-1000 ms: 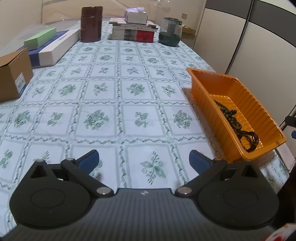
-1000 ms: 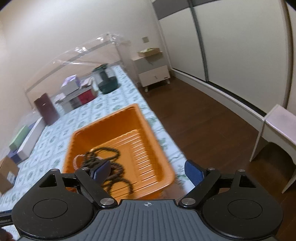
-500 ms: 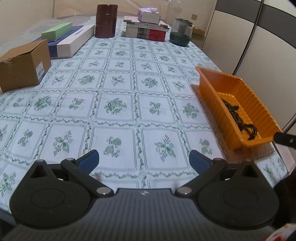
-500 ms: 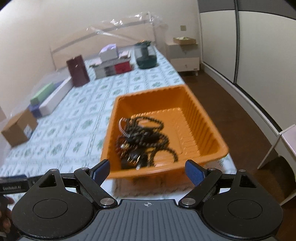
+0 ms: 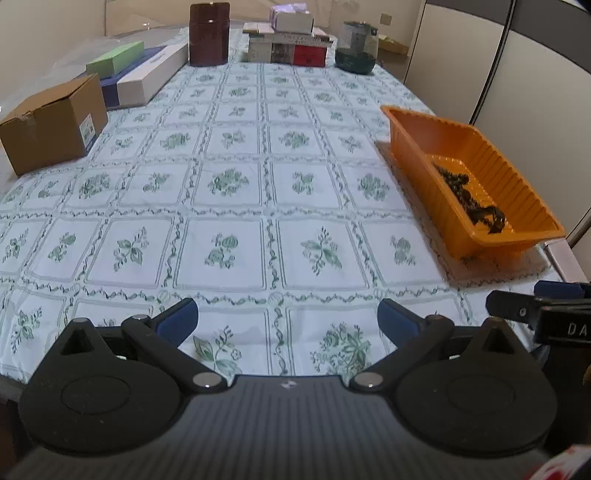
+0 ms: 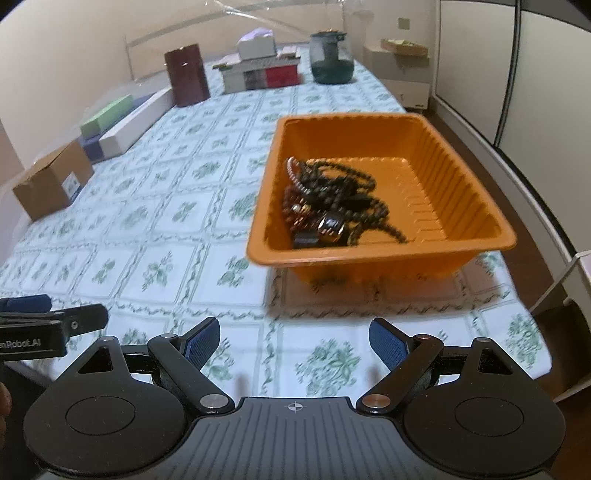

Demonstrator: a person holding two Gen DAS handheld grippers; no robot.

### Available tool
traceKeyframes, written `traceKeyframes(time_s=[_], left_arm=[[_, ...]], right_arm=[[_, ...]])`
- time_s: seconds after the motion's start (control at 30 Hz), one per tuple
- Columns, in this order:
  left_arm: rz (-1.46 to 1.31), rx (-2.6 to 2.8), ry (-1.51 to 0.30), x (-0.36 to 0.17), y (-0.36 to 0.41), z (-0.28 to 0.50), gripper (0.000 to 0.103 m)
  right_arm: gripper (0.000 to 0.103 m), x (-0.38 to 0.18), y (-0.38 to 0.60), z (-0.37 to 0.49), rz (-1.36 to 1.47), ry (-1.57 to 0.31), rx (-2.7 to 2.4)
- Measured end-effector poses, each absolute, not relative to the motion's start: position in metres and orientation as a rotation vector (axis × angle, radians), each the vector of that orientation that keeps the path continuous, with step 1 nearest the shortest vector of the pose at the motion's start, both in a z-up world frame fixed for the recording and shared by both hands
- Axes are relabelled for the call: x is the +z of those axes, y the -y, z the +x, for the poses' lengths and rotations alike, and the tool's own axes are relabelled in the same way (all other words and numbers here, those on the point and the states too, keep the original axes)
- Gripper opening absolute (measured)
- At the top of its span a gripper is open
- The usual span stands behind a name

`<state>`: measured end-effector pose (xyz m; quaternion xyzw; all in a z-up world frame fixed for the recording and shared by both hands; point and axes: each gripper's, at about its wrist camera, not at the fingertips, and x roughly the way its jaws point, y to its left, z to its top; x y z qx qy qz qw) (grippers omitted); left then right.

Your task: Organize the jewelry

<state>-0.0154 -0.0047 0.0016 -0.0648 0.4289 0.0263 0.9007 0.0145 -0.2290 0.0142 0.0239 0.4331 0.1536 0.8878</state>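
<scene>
Orange ribbed plastic tray (image 6: 436, 147) sits near the right edge of the bench (image 5: 236, 206), which is covered w/ a white cloth printed in green floral squares. Inside the tray: a tangled heap of dark beaded necklaces and bracelets (image 6: 332, 201), bunched toward the tray's near-left corner in the right wrist view; one pale pinkish bead strand curls at the heap's top left, and a dark square-faced piece, poss. a watch, lies at the front. In the left wrist view the same jewelry (image 5: 469, 195) shows as a dark line along the tray floor.

Left hand-held gripper (image 5: 288, 321): blue pads wide apart, nothing between them, hanging over bare cloth at the bench's near edge, well apart from the tray. Right hand-held gripper (image 6: 293, 341): pads also spread wide, empty, pointing at the tray from the near side, short of its front wall.

Far end of bench: brown cardboard box (image 5: 51, 123), long white flat box (image 5: 151, 75) w/ a green box (image 5: 114, 62) beside it, dark maroon cylindrical canister (image 5: 208, 35), stack of books (image 5: 288, 48), dark green glass jar (image 5: 356, 48).
</scene>
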Motion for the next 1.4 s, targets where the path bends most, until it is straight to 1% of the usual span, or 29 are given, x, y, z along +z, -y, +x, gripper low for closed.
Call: traceKeyframes(time_s=[0.2, 1.4], left_arm=[[-0.135, 0.072, -0.908, -0.0020, 0.0075, -0.0173, 0.103], [-0.131, 0.081, -0.876, 0.0041, 0.0104, -0.0169, 0.103]], right_arm=[[0.088, 0.0101, 0.2230, 0.0121, 0.039, -0.919, 0.337], [0.088, 0.0100, 0.2221, 0.0152, 0.052, -0.924, 0.328]])
